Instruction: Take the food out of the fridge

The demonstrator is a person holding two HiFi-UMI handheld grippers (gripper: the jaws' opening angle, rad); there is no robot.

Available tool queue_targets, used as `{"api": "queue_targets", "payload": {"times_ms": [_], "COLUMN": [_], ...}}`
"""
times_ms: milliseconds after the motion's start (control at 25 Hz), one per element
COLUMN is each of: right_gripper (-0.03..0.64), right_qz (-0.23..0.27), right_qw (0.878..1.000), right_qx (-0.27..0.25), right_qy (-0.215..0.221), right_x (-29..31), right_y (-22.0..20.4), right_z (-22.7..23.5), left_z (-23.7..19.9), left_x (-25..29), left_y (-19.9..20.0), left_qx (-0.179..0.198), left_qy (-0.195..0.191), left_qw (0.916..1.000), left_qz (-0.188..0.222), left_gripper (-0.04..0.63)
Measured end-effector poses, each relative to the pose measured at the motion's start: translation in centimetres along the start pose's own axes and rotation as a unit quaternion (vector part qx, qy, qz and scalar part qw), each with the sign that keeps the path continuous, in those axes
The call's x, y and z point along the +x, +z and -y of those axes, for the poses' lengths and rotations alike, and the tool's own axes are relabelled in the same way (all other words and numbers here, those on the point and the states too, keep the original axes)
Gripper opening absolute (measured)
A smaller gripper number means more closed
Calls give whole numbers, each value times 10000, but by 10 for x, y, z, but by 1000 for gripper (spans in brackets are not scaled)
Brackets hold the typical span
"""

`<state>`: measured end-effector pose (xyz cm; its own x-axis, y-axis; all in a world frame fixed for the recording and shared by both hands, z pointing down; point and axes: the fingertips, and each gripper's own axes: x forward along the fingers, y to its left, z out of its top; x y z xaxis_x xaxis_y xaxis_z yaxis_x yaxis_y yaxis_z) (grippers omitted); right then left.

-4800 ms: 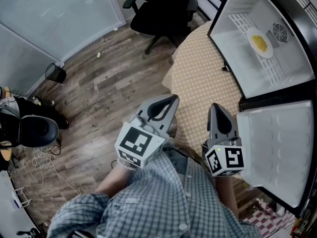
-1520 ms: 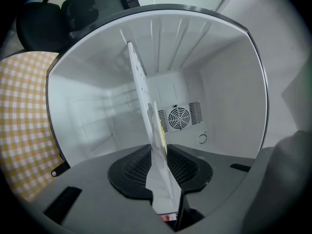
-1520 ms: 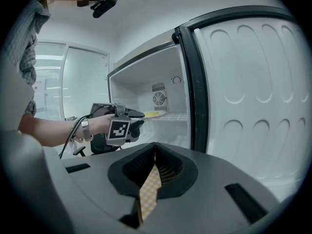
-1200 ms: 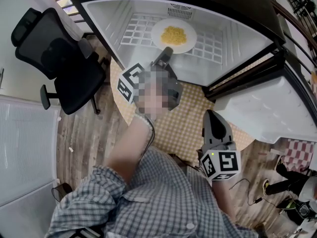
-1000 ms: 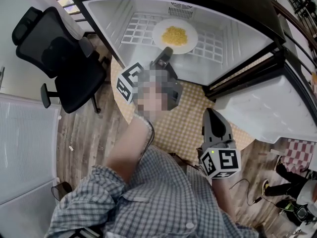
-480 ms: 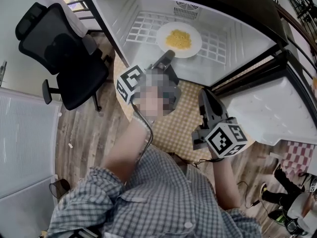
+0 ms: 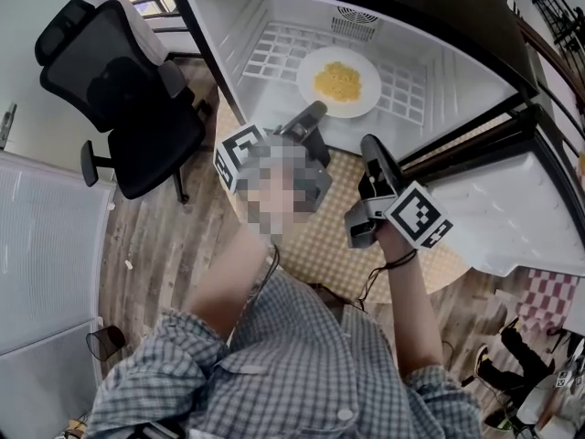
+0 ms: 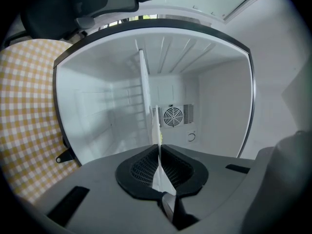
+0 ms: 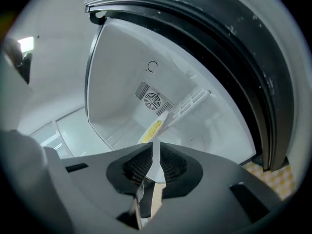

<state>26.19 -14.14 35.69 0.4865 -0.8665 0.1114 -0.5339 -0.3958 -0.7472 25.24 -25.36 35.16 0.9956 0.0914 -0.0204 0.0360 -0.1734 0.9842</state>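
Black-cased fridge with a white plastic interior (image 7: pixel 457 71) is standing open, and its white moulded door (image 7: pixel 512 208) is hanging open to the right. Round white plate (image 7: pixel 368 97) is sitting on the white wire shelf (image 7: pixel 274 48) inside, about mid-shelf, in front of the round fan grille (image 7: pixel 356 16) on the back wall. Heap of yellow food (image 7: pixel 336 80) is lying in the plate's middle, so the food isn't out of the fridge yet.

Left gripper (image 7: pixel 315 110) is reaching level into the compartment, rolled on its side, with its tips sitting at the plate's near-left rim. Its jaws are closing, down to a thin slit. In the left gripper view the plate is showing edge-on, lining up with that slit and running down to the tips. Can't tell whether the pads are pressing on the rim.

Right gripper (image 7: pixel 368 142) is hovering outside at the fridge's front edge, just right of the left one, over the table's yellow-and-white checked cloth (image 7: pixel 320 236). It's pointing into the fridge, rolled over so its marker cube is tilting. Its jaws are sitting almost together, leaving a thin slit with nothing in it. In the right gripper view the plate and food are showing beyond the tips, apart from them.

Person in a grey-blue plaid shirt (image 7: pixel 302 373) is standing at the table. Black office chair (image 7: pixel 119 90) is standing on the wood-plank floor (image 7: pixel 155 245), left of the fridge.
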Motion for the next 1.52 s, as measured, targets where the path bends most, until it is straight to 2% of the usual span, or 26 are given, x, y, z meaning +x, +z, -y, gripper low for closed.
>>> {"api": "queue_targets", "payload": {"times_ms": [80, 200, 480, 680, 1000, 1200, 1320, 1520], "right_gripper": [14, 67, 75, 46, 46, 46, 46, 46], "right_qz": [93, 241, 370, 270, 43, -245, -418, -804], "right_qw": [9998, 9969, 9900, 9916, 9924, 9944, 9929, 9902], "right_qx": [172, 677, 1239, 1177, 1000, 674, 680, 626], "right_qy": [67, 310, 568, 466, 712, 778, 881, 953], "right_x": [6, 16, 31, 32, 19, 5, -2, -10], "right_y": [5, 8, 8, 2, -8, -20, -31, -56], "right_z": [1, -2, -5, -4, -12, -17, -22, -23], "left_z": [0, -2, -3, -5, -4, 0, -7, -14], "left_x": [-2, -4, -6, -11, -27, -47, -63, -86], "left_y": [0, 0, -4, -10, -19, -27, -32, -38], "left_qx": [-5, 18, -4, 20, 110, 81, 65, -31], "left_qy": [-16, -19, -106, -131, -178, -276, -95, -103], "left_qw": [10000, 10000, 9998, 9997, 9996, 9996, 9999, 9993], "left_qz": [-31, -76, -163, -220, -191, -26, 112, 354], "left_gripper": [21, 20, 18, 15, 15, 15, 15, 15]}}
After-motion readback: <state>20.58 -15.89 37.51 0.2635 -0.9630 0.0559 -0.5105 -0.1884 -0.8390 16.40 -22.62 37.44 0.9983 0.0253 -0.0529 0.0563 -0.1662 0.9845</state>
